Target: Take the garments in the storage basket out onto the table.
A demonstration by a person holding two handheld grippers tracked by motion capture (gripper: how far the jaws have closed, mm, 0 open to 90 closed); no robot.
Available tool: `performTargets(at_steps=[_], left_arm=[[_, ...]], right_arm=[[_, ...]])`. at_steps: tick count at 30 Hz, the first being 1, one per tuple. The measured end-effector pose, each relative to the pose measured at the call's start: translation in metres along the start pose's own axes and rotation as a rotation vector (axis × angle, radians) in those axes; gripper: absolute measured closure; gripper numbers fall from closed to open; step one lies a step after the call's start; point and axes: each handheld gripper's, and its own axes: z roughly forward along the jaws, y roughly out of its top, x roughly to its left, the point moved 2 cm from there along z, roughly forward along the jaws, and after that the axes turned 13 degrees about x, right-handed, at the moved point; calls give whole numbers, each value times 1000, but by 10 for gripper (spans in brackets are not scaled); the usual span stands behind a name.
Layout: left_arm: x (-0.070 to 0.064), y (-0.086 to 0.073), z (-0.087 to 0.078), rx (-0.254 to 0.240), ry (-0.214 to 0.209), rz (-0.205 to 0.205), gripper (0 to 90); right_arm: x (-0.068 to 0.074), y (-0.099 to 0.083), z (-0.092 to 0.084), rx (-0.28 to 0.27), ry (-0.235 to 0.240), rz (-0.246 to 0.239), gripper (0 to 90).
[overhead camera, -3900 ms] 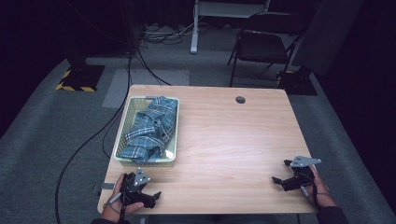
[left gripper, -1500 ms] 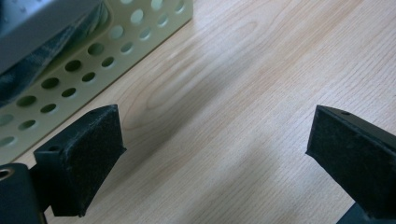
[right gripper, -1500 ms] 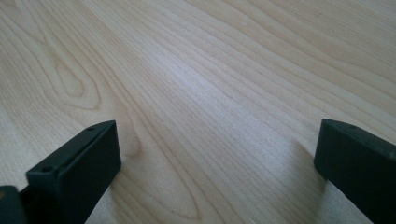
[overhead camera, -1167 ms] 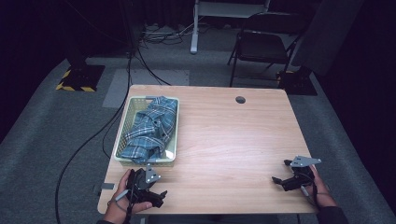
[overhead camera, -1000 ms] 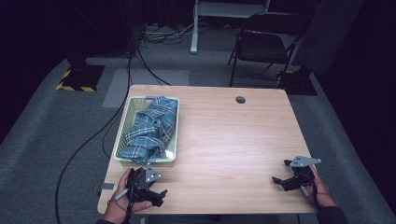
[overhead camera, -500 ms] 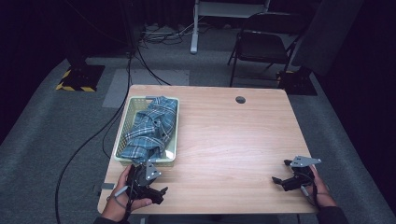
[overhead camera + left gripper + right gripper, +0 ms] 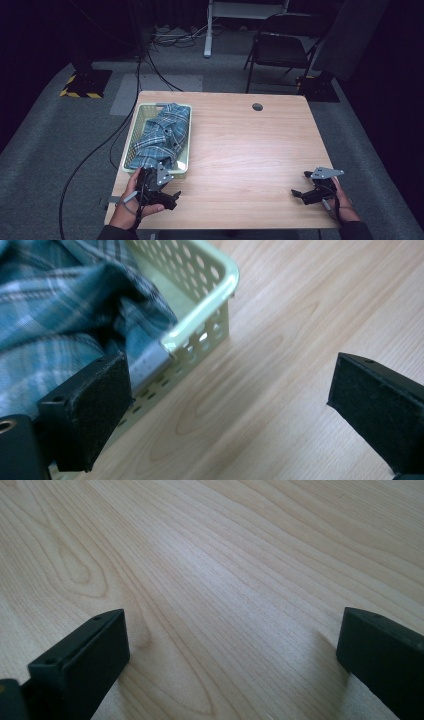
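The blue checked cloth (image 7: 163, 136) lies bunched up in the pale green plastic basket with holes (image 7: 131, 142), at the left side of the light wooden counter (image 7: 250, 150). The left gripper (image 7: 167, 196) sits just in front of the basket's near corner, its fingers (image 7: 85, 412) spread wide with nothing between them. In the left gripper view one finger is just beside the basket wall and the cloth (image 7: 55, 325) hangs over the rim there.

The step looks like reaching for the cloth. To do it well, lift the gripper over the rim first — don't bump the basket — then close on a thick fold, not a thin edge.

The right gripper (image 7: 304, 194) rests well apart at the counter's right, fingers (image 7: 80, 665) spread too, holding nothing.
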Motion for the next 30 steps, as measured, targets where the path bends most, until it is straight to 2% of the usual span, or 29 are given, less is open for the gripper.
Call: performTargets(at_steps=[12,21,30], left_arm=[[8,12,-4,-14,18,-1,34],[19,18,-9,-33,30,-23,33],[26,29,-16,-52,37,-21,34]], right_arm=[[0,0,0,0,0,0,4],[0,0,0,0,0,0,4],[0,0,0,0,0,0,4]])
